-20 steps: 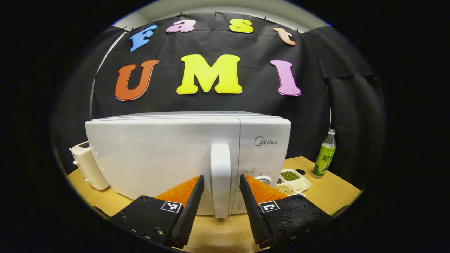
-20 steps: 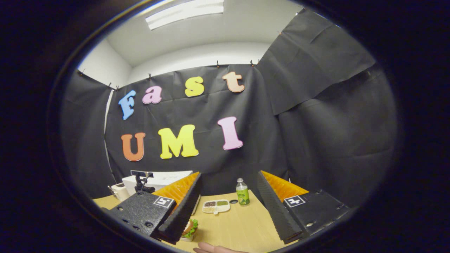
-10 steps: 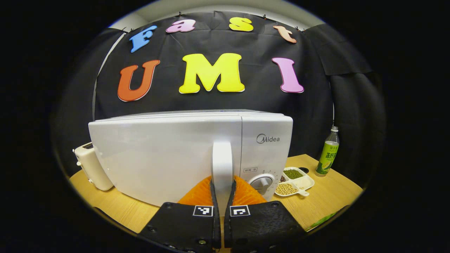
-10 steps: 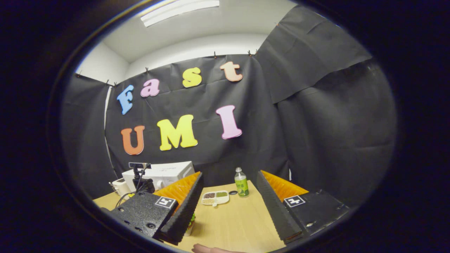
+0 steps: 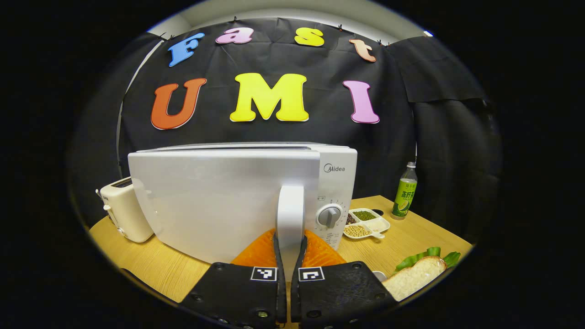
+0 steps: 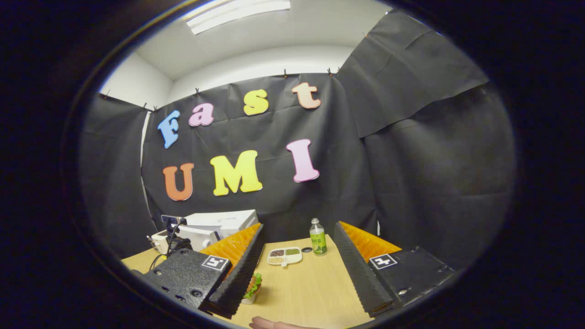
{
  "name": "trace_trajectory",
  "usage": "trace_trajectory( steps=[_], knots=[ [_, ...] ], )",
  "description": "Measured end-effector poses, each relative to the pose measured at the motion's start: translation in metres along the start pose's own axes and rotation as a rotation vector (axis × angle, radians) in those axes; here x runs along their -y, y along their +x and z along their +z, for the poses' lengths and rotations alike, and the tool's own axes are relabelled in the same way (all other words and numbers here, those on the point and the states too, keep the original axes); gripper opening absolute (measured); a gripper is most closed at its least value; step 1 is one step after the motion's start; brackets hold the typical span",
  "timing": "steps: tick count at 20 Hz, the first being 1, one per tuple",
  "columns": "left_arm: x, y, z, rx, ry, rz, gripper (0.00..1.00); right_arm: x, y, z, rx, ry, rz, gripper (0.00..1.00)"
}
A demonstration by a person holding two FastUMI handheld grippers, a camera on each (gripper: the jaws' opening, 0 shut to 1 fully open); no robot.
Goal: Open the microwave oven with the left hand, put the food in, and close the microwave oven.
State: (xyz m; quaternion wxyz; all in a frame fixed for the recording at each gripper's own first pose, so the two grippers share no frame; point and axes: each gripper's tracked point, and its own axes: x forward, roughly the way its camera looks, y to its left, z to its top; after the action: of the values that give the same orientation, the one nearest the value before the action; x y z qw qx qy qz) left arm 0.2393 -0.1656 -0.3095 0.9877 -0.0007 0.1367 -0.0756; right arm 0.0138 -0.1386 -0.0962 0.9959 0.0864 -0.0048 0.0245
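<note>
Left gripper [image 5: 289, 240] is clamped on the microwave door handle [image 5: 290, 208], one finger pressed to each side of that white upright bar, dead ahead of the tongs. And the door [image 5: 219, 201] looks swung a little off the microwave [image 5: 338, 183] body: its right edge stands proud of the control panel, with the dial [image 5: 328, 215] just right of the handle. So the opening is under way, not finished, I'd say; no cavity is in sight.

Further right of the left tongs, a divided dish of beans [image 5: 365, 224] and a green bottle [image 5: 404, 197]; low on the right, a sandwich [image 5: 418, 276] with lettuce on the wooden table [image 5: 137, 260]. Far left, a toaster [image 5: 125, 210].

Over to the right gripper [image 6: 297, 269]: fingers spread wide, nothing between them. The sandwich [image 6: 251, 288] peeks out just beside its left finger, untouched, on the table [image 6: 311, 292]. Beyond, between the fingers, the bean dish [image 6: 284, 256] and bottle [image 6: 318, 237]; off to the left, the microwave [image 6: 219, 224].

Left to do, by my reckoning: pull the door fully open, load the food, shut it.
</note>
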Motion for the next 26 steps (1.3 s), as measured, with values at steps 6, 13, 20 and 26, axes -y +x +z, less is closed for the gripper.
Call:
trace_trajectory(
  steps=[6,13,20,26],
  knots=[
    [-0.023,-0.064,-0.01,0.024,-0.011,-0.046,0.03,-0.028,-0.041,0.014,0.008,-0.028,0.034,0.97],
    [-0.081,-0.139,-0.025,0.015,0.012,-0.036,0.03,-0.074,-0.072,0.021,-0.004,-0.069,0.075,0.96],
    [-0.159,-0.196,-0.033,0.026,0.001,0.034,0.02,-0.117,-0.075,0.013,-0.035,-0.06,0.131,0.97],
    [-0.218,-0.219,-0.038,0.048,0.019,0.093,0.02,-0.149,-0.069,0.001,-0.077,-0.066,0.176,0.97]
  ],
)
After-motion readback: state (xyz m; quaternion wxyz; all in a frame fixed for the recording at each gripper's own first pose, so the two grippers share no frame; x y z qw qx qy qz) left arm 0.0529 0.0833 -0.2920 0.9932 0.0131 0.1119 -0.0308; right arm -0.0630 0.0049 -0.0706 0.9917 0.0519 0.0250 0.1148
